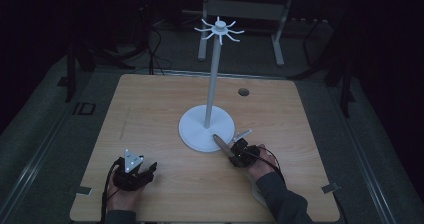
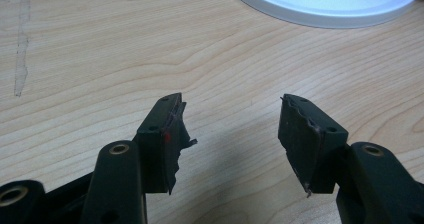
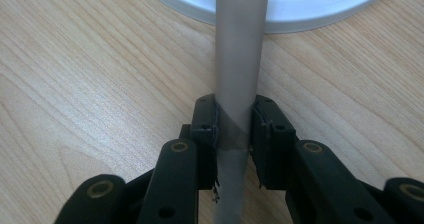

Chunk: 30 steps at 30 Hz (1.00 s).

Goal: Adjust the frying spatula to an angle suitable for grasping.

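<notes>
The right tongs [image 3: 235, 129] are clenched on a long grey utensil handle [image 3: 239, 64], both pads pressing its sides, and the handle runs forward over the rim of the white stand base [image 3: 320, 14]. In the high view the same handle [image 1: 220, 143] slants from the right tongs [image 1: 235, 154] onto the base's [image 1: 195, 134] near edge, low over the wooden surface [image 1: 150, 114]. So the pick-up looks done; what remains, as I judge it, is to lift the utensil up the tall pole [image 1: 213, 79] and hang it on one of the hooks [image 1: 219, 30] at the top, which all appear bare in this dim light.

The left tongs [image 2: 230, 134] stand released with nothing between them, resting near the front left of the surface [image 1: 134, 171].

A few raised letters show on the handle near the top of the right gripper view, seemingly "SU", but they are cut off and I cannot read a word.
</notes>
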Each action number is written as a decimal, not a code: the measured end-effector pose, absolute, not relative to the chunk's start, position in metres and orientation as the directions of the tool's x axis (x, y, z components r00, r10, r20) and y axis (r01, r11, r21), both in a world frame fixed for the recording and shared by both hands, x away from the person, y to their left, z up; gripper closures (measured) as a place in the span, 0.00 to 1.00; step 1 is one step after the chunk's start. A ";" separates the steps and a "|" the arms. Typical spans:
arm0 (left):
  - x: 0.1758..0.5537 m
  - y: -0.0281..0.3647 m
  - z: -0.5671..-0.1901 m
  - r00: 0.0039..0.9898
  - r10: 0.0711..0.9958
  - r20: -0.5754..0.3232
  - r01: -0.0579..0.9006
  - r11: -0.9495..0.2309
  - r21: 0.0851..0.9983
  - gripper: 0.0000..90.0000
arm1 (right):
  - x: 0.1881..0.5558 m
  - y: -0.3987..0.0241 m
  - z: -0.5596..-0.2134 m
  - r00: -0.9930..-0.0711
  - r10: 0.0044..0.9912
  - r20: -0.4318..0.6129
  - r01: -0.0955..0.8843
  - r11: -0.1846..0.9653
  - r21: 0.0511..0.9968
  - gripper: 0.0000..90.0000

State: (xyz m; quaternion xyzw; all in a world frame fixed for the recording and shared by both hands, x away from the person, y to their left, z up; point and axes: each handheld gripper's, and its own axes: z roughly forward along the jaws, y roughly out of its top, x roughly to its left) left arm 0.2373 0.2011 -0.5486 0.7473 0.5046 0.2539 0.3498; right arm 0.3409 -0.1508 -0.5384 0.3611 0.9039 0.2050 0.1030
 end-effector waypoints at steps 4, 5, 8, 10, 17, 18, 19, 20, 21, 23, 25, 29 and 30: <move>0.238 0.202 -0.549 0.362 0.932 0.027 0.578 -0.247 0.778 0.49 | 0.339 -0.150 -0.539 -0.714 0.698 -0.052 0.608 0.654 0.450 0.82; 0.239 0.202 -0.549 0.361 0.932 0.026 0.577 -0.245 0.779 0.49 | 0.339 -0.150 -0.539 -0.714 0.698 -0.054 0.605 0.654 0.454 0.82; 0.239 0.201 -0.549 0.361 0.932 0.027 0.578 -0.247 0.778 0.49 | 0.336 -0.151 -0.539 -0.723 0.688 -0.066 0.580 0.656 0.484 0.82; 0.239 0.202 -0.549 0.360 0.932 0.027 0.577 -0.246 0.779 0.49 | 0.335 -0.152 -0.537 -0.720 0.690 -0.069 0.575 0.650 0.497 0.82; 0.239 0.202 -0.549 0.359 0.933 0.025 0.579 -0.243 0.778 0.49 | 0.332 -0.153 -0.533 -0.716 0.694 -0.076 0.558 0.634 0.535 0.82; 0.239 0.202 -0.549 0.360 0.933 0.026 0.579 -0.245 0.777 0.49 | 0.332 -0.153 -0.532 -0.714 0.696 -0.076 0.557 0.631 0.539 0.82; 0.239 0.202 -0.549 0.359 0.933 0.026 0.579 -0.245 0.777 0.49 | 0.332 -0.153 -0.532 -0.713 0.697 -0.077 0.555 0.628 0.545 0.82; 0.239 0.202 -0.549 0.359 0.933 0.026 0.578 -0.244 0.779 0.49 | 0.332 -0.153 -0.531 -0.712 0.698 -0.076 0.555 0.626 0.548 0.82; 0.239 0.202 -0.549 0.360 0.933 0.026 0.577 -0.244 0.780 0.49 | 0.332 -0.153 -0.530 -0.712 0.699 -0.074 0.552 0.621 0.556 0.82; 0.239 0.202 -0.549 0.358 0.933 0.024 0.578 -0.242 0.780 0.49 | 0.331 -0.154 -0.529 -0.712 0.698 -0.067 0.550 0.615 0.565 0.82; 0.239 0.202 -0.549 0.358 0.933 0.024 0.579 -0.242 0.778 0.49 | 0.331 -0.153 -0.530 -0.713 0.698 -0.071 0.547 0.617 0.566 0.82; 0.240 0.201 -0.549 0.360 0.932 0.023 0.581 -0.244 0.776 0.49 | 0.330 -0.153 -0.530 -0.716 0.695 -0.067 0.543 0.615 0.572 0.82; 0.240 0.201 -0.550 0.362 0.932 0.025 0.582 -0.247 0.775 0.48 | 0.330 -0.154 -0.530 -0.716 0.695 -0.066 0.542 0.613 0.575 0.82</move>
